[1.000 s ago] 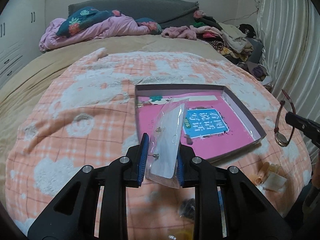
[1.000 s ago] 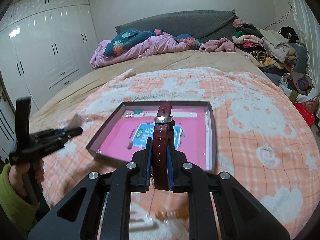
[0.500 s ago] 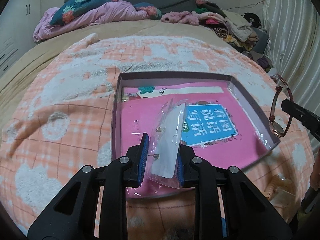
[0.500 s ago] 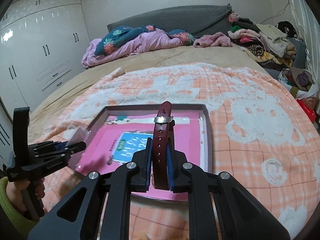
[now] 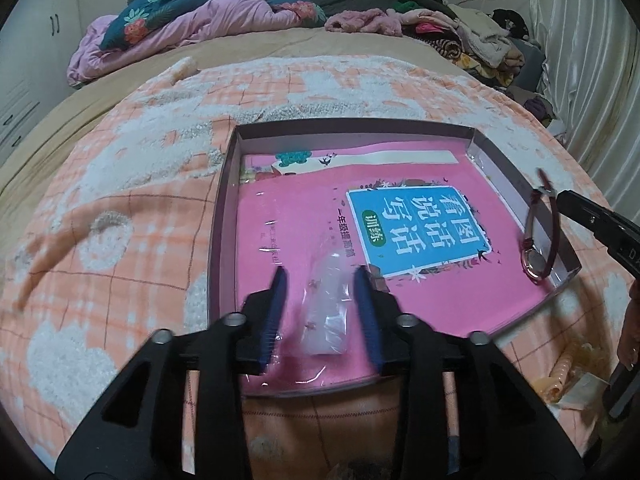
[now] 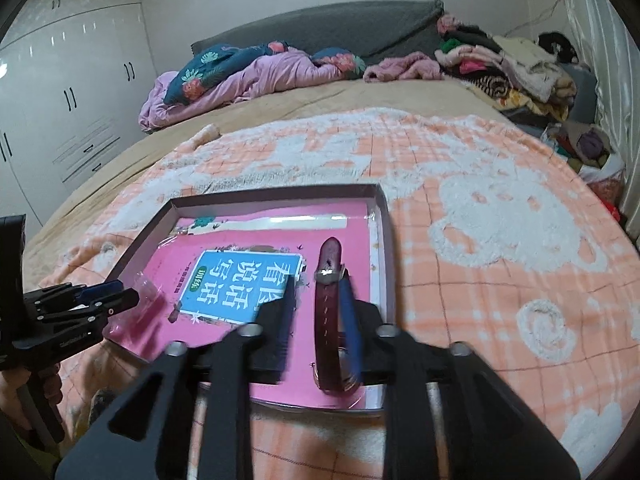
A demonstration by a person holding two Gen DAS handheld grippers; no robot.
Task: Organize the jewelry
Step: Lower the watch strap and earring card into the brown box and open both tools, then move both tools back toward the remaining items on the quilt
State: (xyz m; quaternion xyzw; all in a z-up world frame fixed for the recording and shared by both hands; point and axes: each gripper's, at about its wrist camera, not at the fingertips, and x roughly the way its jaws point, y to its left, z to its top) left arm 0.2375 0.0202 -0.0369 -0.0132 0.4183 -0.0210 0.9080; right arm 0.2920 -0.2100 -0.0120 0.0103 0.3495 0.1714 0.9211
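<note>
Tongs on our left [image 5: 320, 312] have just been opening and now stand apart around the clear earring packet [image 5: 326, 308], which lies loose between the pads over the near part of the shallow box [image 5: 224, 208] on the bed, where we judge it belongs. Further right, our right tongs [image 6: 316, 320] have likewise just parted, and the red-strapped watch [image 6: 330, 312] stands between them inside the box's right edge, leaning near one pad, seemingly let go to settle beside the packet.

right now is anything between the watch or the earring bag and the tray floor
Nothing visible. Both grippers' jaws have just been opening. The earring bag sits loose between the left gripper pads, over the pink book lining the tray. The watch leans on one right gripper pad, by the tray's right wall.
</note>
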